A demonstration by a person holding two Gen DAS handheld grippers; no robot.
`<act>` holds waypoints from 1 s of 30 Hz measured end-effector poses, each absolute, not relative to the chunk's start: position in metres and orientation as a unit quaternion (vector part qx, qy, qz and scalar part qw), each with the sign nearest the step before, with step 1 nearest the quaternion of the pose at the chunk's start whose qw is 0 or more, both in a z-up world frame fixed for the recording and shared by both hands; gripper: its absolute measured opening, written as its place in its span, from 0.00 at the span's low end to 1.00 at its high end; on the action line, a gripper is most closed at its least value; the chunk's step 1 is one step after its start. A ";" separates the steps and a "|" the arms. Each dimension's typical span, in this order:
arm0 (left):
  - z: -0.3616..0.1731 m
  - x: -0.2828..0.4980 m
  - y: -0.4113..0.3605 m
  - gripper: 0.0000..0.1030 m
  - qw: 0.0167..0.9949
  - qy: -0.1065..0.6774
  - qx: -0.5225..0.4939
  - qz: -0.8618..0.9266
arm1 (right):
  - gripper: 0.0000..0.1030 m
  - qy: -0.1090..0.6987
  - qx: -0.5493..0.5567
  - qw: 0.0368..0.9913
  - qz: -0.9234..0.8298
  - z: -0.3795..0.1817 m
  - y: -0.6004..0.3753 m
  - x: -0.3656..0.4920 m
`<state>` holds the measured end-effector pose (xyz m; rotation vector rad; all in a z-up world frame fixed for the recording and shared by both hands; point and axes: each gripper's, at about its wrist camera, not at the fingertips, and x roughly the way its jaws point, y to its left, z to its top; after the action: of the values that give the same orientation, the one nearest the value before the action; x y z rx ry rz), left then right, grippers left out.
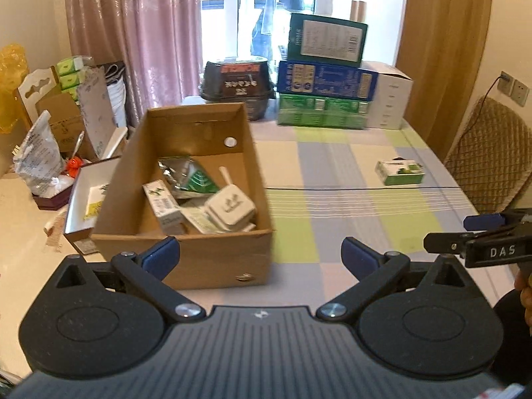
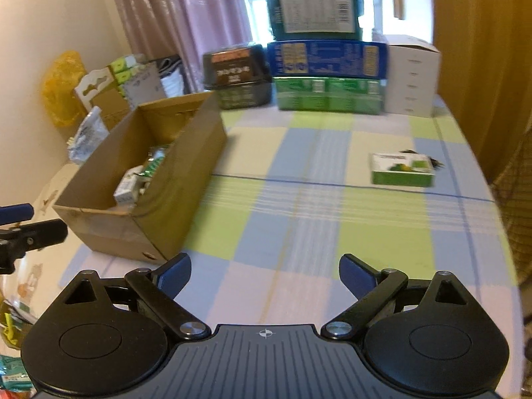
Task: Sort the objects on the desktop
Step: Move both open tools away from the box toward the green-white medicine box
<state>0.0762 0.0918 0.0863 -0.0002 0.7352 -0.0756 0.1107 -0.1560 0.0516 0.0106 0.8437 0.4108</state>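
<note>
Your left gripper (image 1: 260, 257) hangs wide and empty just short of the cardboard box (image 1: 186, 179); your right gripper (image 2: 265, 277) is equally wide, holding nothing, over bare checked cloth. Both look parked low and back, probably to keep the tabletop (image 2: 299, 219) in view. Beyond them, the box already carries several small packets, so it seems to be the sorting bin. One green carton (image 2: 402, 169) lies alone further out on your right, well apart from the box, with open cloth between. Stacked boxes (image 2: 327, 76) wall the far edge.
</note>
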 end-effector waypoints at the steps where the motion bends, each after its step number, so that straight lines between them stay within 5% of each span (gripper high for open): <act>1: 0.086 0.076 0.085 0.98 0.931 0.363 0.001 -0.038 | 0.91 0.406 0.004 0.894 0.191 0.053 -0.162 0.108; 30: 0.071 0.084 -0.029 0.98 0.910 0.389 0.052 -0.136 | 0.94 0.408 0.059 0.905 0.106 0.052 -0.268 0.093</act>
<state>0.0840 -0.0285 0.0705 0.1080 0.8028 -0.2805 0.0933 -0.2682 0.0520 0.1215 0.8440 0.2189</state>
